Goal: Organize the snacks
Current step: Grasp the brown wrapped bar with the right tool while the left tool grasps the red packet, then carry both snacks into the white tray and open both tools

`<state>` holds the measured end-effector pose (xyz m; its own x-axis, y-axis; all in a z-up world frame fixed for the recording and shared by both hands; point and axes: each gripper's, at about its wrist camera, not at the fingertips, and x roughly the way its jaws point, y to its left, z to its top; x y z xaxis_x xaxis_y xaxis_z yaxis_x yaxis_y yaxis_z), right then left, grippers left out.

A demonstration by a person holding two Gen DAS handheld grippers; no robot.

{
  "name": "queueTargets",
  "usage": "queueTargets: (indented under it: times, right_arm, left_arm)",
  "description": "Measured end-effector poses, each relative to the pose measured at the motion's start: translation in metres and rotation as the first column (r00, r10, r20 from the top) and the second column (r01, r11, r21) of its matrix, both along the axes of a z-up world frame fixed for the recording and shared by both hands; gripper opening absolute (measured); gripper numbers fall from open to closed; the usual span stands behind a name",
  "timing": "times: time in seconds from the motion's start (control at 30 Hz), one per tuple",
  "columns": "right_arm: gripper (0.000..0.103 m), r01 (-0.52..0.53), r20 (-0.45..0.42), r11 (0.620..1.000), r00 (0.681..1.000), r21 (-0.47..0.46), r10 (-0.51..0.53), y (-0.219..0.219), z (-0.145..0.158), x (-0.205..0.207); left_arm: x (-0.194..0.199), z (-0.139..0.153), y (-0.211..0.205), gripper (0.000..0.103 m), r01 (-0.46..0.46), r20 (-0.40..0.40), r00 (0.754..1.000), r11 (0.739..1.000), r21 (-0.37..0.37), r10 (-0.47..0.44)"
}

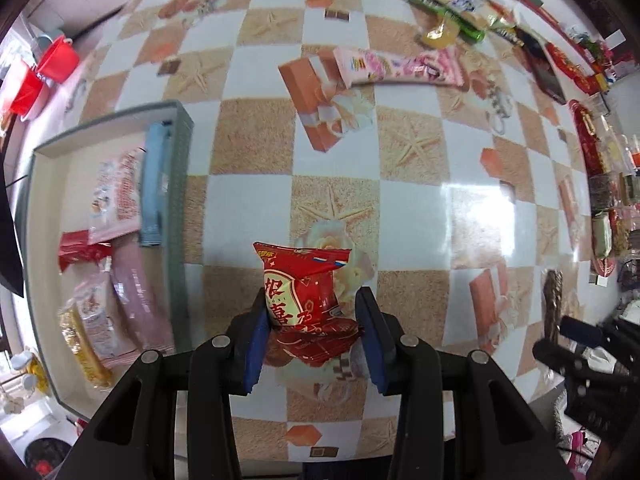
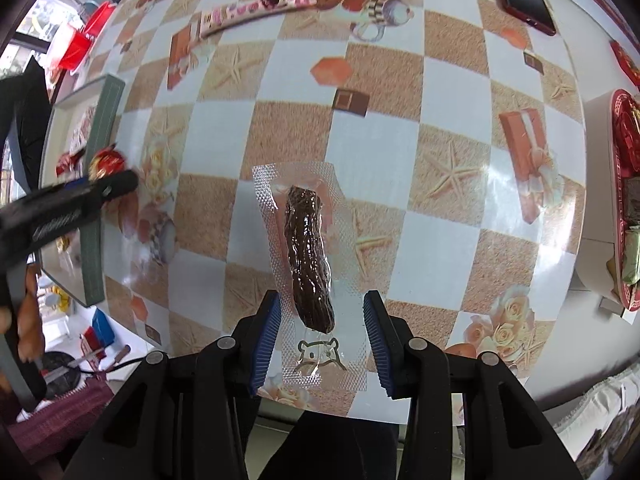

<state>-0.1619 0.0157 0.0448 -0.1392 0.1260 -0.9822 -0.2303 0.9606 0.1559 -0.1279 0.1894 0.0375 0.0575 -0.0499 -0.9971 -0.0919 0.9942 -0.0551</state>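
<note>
Mid-transfer, both hands loaded. Left gripper (image 1: 310,326) jaws pinch a red snack packet (image 1: 306,292) above the checkered tabletop (image 1: 420,208), beside the grey-rimmed box (image 1: 180,184) of sorted snacks. Right gripper (image 2: 322,330) jaws grip a clear-wrapped dark snack stick (image 2: 306,252). Next, likely: carry each over the box, release inside.
</note>
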Motion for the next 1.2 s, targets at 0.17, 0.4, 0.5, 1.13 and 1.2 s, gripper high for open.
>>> queueTargets:
  times: [0.17, 0.4, 0.5, 1.13, 1.2]
  right_arm:
    - [0.044, -0.013, 0.021, 1.000, 1.000, 0.012, 0.012, 0.010, 0.014, 0.016]
    - [0.044, -0.105, 0.041, 0.993, 0.994, 0.055, 0.103, 0.065, 0.028, 0.033]
    - [0.044, -0.164, 0.042, 0.983, 0.986, 0.088, 0.160, 0.101, 0.031, 0.032]
    - [0.044, -0.449, 0.005, 0.875, 0.890, 0.179, 0.455, 0.308, 0.032, 0.017]
    - [0.045, -0.443, -0.004, 0.877, 0.892, 0.183, 0.452, 0.313, 0.028, 0.018]
  left_arm:
    - [-0.016, 0.031, 0.028, 0.045, -0.043, 0.083, 0.996, 0.999, 0.003, 0.042]
    - [-0.048, 0.048, 0.097, 0.045, -0.167, 0.145, 0.976, 0.985, 0.032, 0.161]
    - [-0.062, 0.050, 0.127, 0.045, -0.223, 0.152, 0.965, 0.973, 0.055, 0.212]
    - [-0.123, 0.013, 0.224, 0.046, -0.432, 0.067, 0.901, 0.899, 0.070, 0.428]
    - [-0.124, 0.010, 0.224, 0.050, -0.429, 0.062, 0.903, 0.900, 0.082, 0.425]
